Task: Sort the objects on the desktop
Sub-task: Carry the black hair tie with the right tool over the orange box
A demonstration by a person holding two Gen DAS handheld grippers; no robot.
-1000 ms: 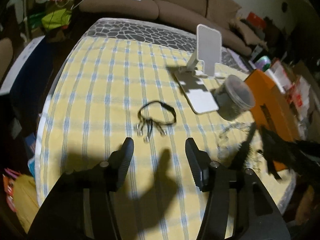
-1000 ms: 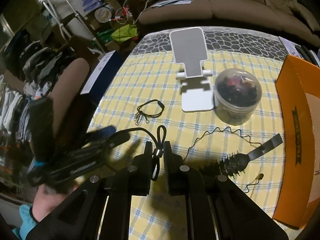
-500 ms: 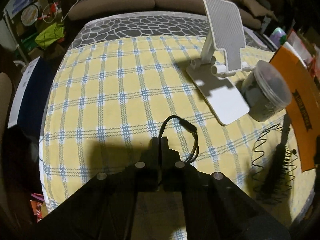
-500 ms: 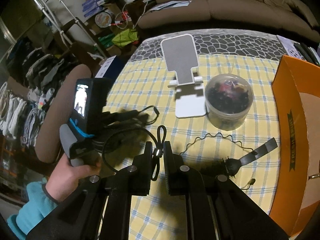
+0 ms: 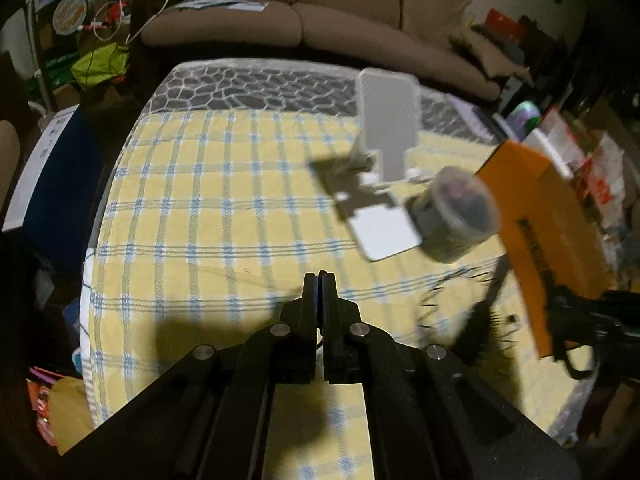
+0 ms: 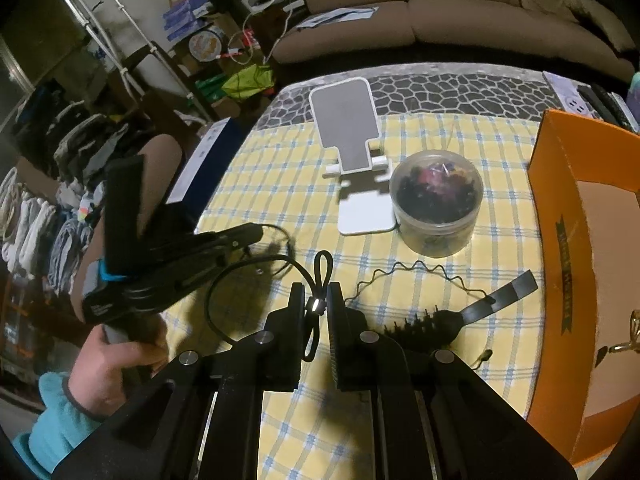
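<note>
Two handheld claws work over a counter (image 6: pixel 500 152) draped in a yellow-and-blue checked cloth. The right claw (image 6: pixel 316 308) is clamped on a looped black cable (image 6: pixel 248 272), whose loop pokes up between the jaws while the rest arcs out to the left above the cloth. The left claw (image 5: pixel 320 284), seen from its own camera with jaws pressed together, is closed on a thin dark cord (image 6: pixel 280 232); in the right wrist view that cord trails from its tip above the cloth. A hand (image 6: pixel 116 368) in a teal sleeve (image 6: pixel 48 420) grips the left tool's handle at lower left.

On the counter, a white phone stand (image 6: pixel 352 148) stands upright near the far edge, and a clear lidded jar (image 6: pixel 436 204) of dark items sits just beside its base. Nearer the claws lie a wavy black wire headband (image 6: pixel 420 272) and a black hairbrush (image 6: pixel 452 316), its handle pointing towards an open orange cardboard box (image 6: pixel 560 184) at the right edge. A tan sofa (image 5: pixel 320 24) fills the background.
</note>
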